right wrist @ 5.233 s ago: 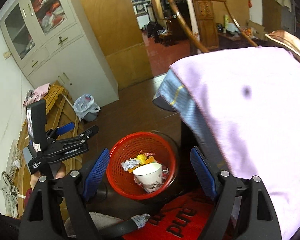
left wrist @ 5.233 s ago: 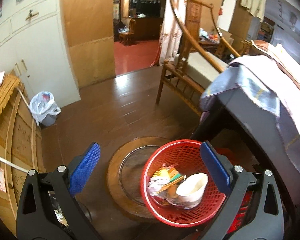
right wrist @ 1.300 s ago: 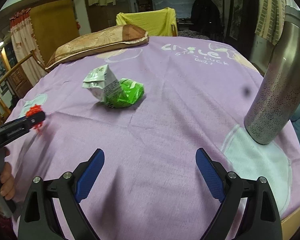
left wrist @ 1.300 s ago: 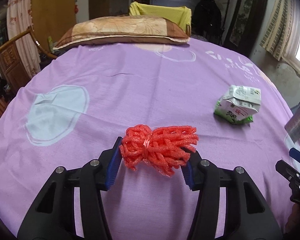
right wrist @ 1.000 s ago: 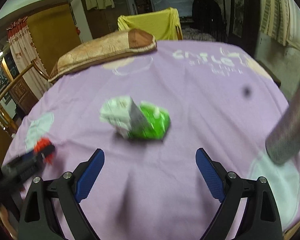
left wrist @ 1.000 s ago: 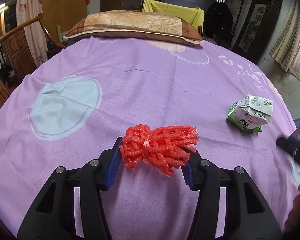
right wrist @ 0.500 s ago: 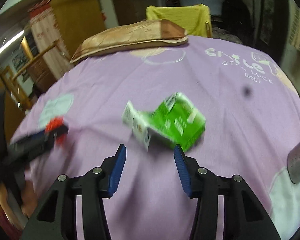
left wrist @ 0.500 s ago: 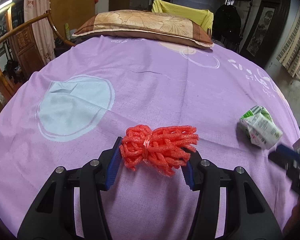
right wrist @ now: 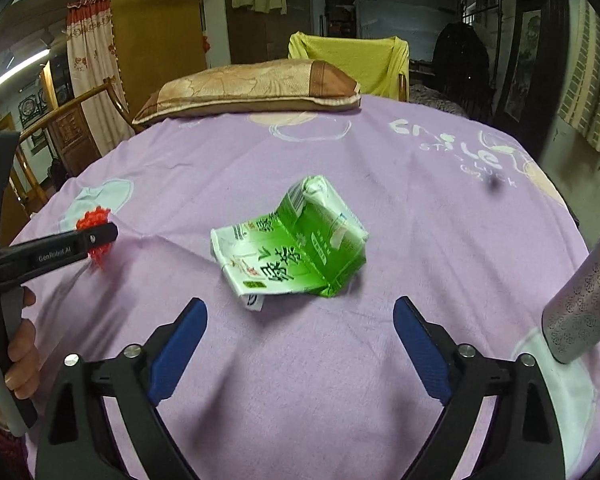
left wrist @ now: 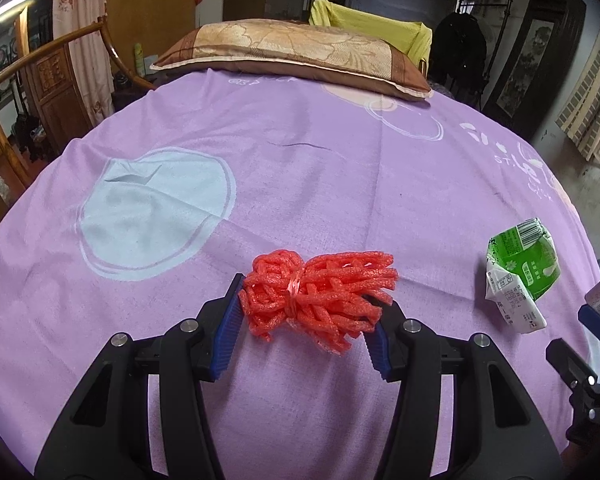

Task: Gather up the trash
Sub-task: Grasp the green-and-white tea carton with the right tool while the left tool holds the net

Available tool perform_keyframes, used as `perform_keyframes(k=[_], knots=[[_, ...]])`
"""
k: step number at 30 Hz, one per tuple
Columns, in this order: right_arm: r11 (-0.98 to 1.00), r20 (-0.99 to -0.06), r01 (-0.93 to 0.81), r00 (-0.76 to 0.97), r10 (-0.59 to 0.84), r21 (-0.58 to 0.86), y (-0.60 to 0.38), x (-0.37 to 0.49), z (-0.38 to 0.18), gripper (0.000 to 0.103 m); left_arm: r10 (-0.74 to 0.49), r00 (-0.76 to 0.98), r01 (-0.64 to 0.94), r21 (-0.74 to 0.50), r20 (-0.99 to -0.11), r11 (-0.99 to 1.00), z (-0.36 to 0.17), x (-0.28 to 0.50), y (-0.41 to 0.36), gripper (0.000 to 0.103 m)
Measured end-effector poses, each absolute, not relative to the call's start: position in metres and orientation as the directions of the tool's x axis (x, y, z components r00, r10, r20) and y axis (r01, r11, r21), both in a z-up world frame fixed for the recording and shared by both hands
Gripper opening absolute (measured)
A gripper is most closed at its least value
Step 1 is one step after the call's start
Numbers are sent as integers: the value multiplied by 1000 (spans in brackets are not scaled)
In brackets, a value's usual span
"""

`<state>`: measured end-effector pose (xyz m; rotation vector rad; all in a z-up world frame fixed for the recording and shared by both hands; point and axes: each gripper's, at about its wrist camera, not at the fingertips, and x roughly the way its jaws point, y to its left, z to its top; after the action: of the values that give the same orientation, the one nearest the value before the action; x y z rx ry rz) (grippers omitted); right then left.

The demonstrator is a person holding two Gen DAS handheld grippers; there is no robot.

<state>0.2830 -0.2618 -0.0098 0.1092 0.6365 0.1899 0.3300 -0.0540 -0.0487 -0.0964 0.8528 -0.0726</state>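
Left wrist view: one red foam net [left wrist: 316,296], one crushed carton [left wrist: 518,276].

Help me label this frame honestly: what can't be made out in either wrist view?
- Red foam net: its underside, hidden by its own bulk in the left wrist view; mostly behind the left gripper in the right.
- Green carton: small print too fine in both views.
- Metal flask: top cut off by the right wrist frame edge.
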Motion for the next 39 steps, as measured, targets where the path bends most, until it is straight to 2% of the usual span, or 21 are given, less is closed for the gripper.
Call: perform_keyframes(k=[6,9,12,14,16,19,25,26,27,30,33,39], knots=[[969,-587,-147,773,239,201,-261,306,-4,98,-98,656,35,-100,-748,994,-49,330,-56,55],[945,-584,-124,759,286,301,-265,320,6,98,-100,655,33,-103,-749,994,-49,330,-56,55],[935,-578,-96,763,290,343,-260,324,11,98,-103,654,34,-107,-749,994,-49,331,-55,55],[946,-575,-113,770,277,305,-247,318,12,98,-103,656,33,-108,-748,994,-49,331,-55,55],[971,-575,-142,786,229,193,-227,309,10,98,-104,658,31,-111,-746,993,-48,330,-55,55],[983,-571,-183,804,163,22,-198,304,2,90,-101,658,25,-112,-747,993,-49,330,-54,55],[987,-626,-155,774,97,-38,-197,332,-19,83,-95,650,33,-96,-754,995,-51,331,-58,55],[989,-633,-145,768,93,-31,-201,336,-22,79,-94,647,37,-92,-757,995,-51,331,-59,55],[991,-653,-131,752,94,-8,-208,341,-24,66,-93,643,42,-87,-760,995,-53,332,-60,55],[994,-650,-95,752,106,51,-224,344,-24,40,-90,625,55,-72,-775,996,-57,334,-64,55],[995,-600,-85,793,104,60,-232,329,-10,28,-88,611,66,-60,-787,996,-61,336,-67,55],[975,-577,-113,791,203,189,-249,311,5,24,-106,599,77,-74,-793,994,-64,336,-68,53]])
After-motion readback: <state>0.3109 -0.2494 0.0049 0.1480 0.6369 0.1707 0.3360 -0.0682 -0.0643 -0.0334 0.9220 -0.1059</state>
